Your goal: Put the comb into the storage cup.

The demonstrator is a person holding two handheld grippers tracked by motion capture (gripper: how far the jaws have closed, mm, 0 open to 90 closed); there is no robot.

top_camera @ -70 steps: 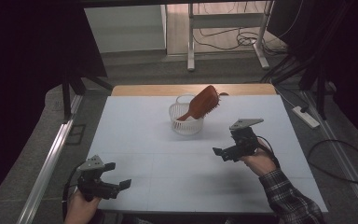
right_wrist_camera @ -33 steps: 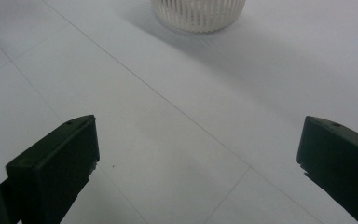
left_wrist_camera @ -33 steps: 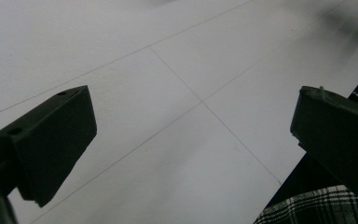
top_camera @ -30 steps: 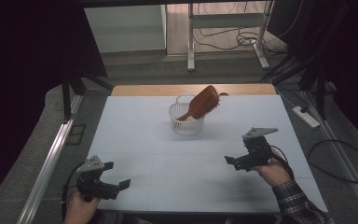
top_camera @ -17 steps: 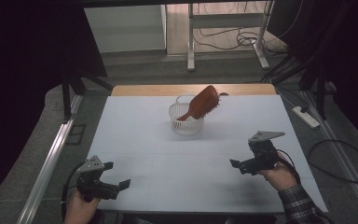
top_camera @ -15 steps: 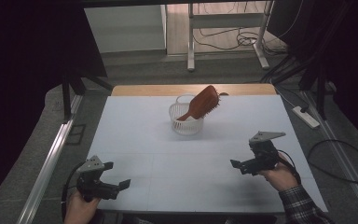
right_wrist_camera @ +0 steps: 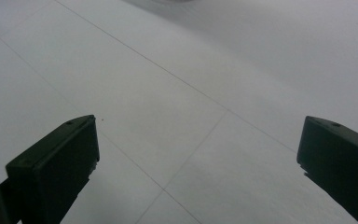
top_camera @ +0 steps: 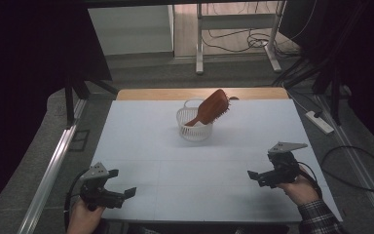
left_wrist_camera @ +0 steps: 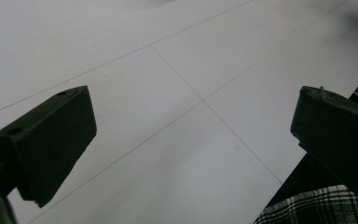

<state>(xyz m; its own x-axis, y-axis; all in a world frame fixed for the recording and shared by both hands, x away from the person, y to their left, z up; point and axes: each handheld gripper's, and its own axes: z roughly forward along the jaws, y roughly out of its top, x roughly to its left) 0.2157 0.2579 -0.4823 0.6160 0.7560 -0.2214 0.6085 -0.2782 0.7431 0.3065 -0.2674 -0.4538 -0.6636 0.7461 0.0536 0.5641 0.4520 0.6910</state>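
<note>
Reddish-brown plastic hairbrush [top_camera: 210,107] standing slanted in the small white openwork basket [top_camera: 194,127], handle down inside, bristled head sticking up and out past the far right rim. Leaning there because the basket is too short to take the whole length. Basket set toward the far middle of the white table [top_camera: 175,161], in front of a clear container at the far edge.

Left gripper [top_camera: 121,193] low at the near left corner, jaws spread wide, nothing between them. In the left gripper view, bare white tabletop between the two black jaws, with a bit of plaid sleeve at the bottom right. Right gripper [top_camera: 258,176] at the near right, well apart from the basket, jaws likewise wide and empty; in the right gripper view, plain table and its faint seam lines.

Both tools parked close to the person's side, pointing inward over the table. Judging by that, brush probably already dropped off and hands resting clear of it, leaving no grasp in progress.
</note>
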